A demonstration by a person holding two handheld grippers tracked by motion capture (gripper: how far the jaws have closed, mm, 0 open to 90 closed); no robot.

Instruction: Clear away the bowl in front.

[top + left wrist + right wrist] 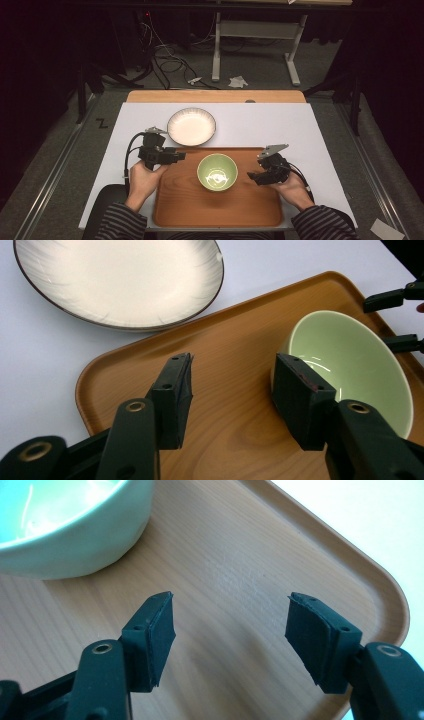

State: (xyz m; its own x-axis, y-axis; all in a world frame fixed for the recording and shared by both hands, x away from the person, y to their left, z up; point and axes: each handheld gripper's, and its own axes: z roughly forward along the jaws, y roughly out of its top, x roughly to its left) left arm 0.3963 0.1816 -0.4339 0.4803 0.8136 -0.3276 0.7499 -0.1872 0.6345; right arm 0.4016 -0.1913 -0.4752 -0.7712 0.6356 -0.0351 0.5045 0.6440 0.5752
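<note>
High view is showing a green bowl (pixel 217 171) sitting on the wooden tray (pixel 190 205), between the left tongs (pixel 181 156) and right tongs (pixel 251 176), both spread and holding nothing; white plate (pixel 191 126) lying on the counter (pixel 300 130).

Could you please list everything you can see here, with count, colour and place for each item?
Bowl: one, pale green, standing on the tray, between the two tongs.
Plate: one, cream with a dark rim, on the white mat behind the tray.
Tray: one, wooden brown, near edge of the mat.
Mat: one, white, covering the table.
Left tongs: black, open, over the tray's left edge.
Right tongs: black, open, right of the bowl.
</note>
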